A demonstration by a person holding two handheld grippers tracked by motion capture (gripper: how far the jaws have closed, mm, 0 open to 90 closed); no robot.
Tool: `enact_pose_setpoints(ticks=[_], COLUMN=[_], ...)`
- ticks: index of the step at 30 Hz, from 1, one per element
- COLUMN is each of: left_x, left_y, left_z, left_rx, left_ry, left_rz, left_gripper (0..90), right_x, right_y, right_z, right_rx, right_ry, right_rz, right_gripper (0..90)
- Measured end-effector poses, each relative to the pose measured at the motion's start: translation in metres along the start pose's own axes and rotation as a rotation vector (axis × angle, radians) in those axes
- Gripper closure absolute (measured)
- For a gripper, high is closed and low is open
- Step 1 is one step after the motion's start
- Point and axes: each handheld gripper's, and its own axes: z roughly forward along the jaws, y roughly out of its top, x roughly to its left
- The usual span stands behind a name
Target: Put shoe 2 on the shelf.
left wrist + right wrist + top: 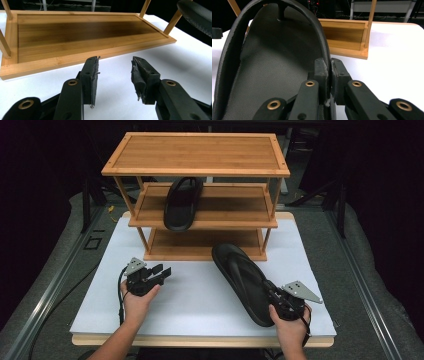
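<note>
**Second sandal gripped at the heel, rack waiting ahead**

At the left of the white board (200, 295), the left gripper (162, 272) is held low over the surface in the person's left hand (136, 302), aimed toward the rack (195, 170). Its jaws are seen parted in the left gripper view, with nothing between the pads (91, 72), so it is released and idle; it is probably kept there to stay out of the way while being ready to steady the rack or the shoe.

Further along, the wooden rack is stood at the far edge of the board, three shelves high. One black sandal (181, 202) is already laid on the middle shelf, toe to the back, leaving free space beside it. That gap is judged to be meant for its mate.

Right of centre, the second sandal (242, 280) is lying slantwise on the board, toe just in front of the bottom shelf (200, 250), heel toward the person. Its heel rim is pinched by the right gripper (274, 296): in the right gripper view the two jaws are clenched on the thin raised edge of the sole (274, 62). A grip at the rim is likely chosen because the sole is too wide to span, and the heel end lets the toe be led onto a shelf first
</note>
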Motion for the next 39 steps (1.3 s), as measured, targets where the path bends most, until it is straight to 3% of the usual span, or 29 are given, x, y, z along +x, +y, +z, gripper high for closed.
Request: enact_pose_setpoints(ticks=[2,4,8,9,15,24,39], left_x=[0.001,0.002,0.005,0.005,0.006,0.006,0.004], left_y=[0.001,0.001,0.002,0.002,0.002,0.003,0.002], left_z=[-0.001,-0.002,-0.004,-0.005,-0.008,-0.009,-0.01], left_rx=[-0.007,-0.009,-0.014,-0.018,-0.023,-0.024,-0.024], left_ry=[0.003,0.003,0.003,0.003,0.007,0.004,-0.009], left_rz=[-0.001,-0.007,-0.017,-0.018,-0.013,-0.019,-0.014], left_gripper=[56.3,56.3,56.4,56.3,56.2,56.3,56.2], right_x=[0.0,0.001,0.004,0.007,0.01,0.014,0.011], right_y=[0.002,0.005,0.01,0.012,0.024,0.045,0.077], right_z=[0.001,0.003,0.003,0.003,-0.006,-0.015,-0.009], right_rx=[-0.002,0.002,-0.005,-0.016,-0.031,-0.068,-0.12], right_ry=[0.023,0.006,0.022,-0.001,0.027,0.024,0.021], right_rz=[-0.008,-0.013,-0.017,-0.014,-0.014,-0.03,-0.022], right_gripper=[84.2,84.2,84.2,84.2,84.3,84.2,84.3])
